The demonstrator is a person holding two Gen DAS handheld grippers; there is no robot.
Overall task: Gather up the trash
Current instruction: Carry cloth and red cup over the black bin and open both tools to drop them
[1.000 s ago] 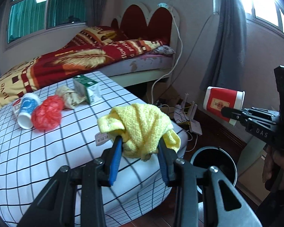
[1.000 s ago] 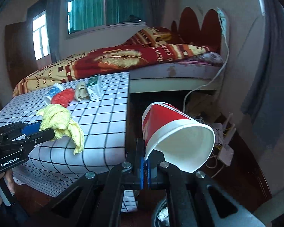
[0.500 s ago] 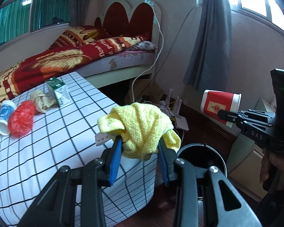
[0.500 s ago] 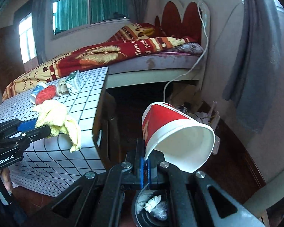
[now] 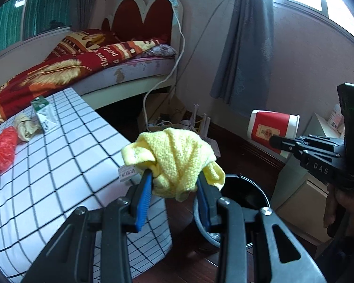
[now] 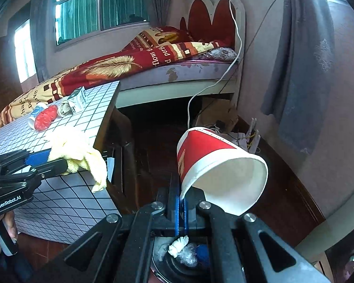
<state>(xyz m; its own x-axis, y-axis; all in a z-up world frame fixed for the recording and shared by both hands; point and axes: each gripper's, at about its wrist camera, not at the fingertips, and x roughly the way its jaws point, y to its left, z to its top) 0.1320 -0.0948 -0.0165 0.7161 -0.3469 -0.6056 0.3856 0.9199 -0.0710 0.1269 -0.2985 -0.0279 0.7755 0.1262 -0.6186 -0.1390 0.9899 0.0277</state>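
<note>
My left gripper (image 5: 173,181) is shut on a crumpled yellow cloth (image 5: 174,158), held past the corner of the checked table (image 5: 59,165) and just left of the black trash bin (image 5: 245,195). My right gripper (image 6: 180,200) is shut on the rim of a red-and-white paper cup (image 6: 214,162), tipped on its side above the bin (image 6: 184,257), which holds white and blue scraps. In the left wrist view the cup (image 5: 271,129) hangs to the right of the bin. On the table lie a red plastic bag (image 5: 3,151), a beige wad (image 5: 26,127), a green-white carton (image 5: 43,114) and a small cup (image 6: 36,115).
A bed (image 5: 94,63) with a red patterned blanket stands behind the table. Cables and a white router (image 5: 200,127) lie on the dark floor by the wall, under a grey curtain (image 5: 245,42). A pale cabinet (image 5: 304,188) stands right of the bin. A hand (image 6: 2,228) holds the left gripper's handle.
Both grippers have swung away from the table toward the bin, a little lower. The bin's opening and the trash inside have come into view under the right gripper. Neither grip changed.
</note>
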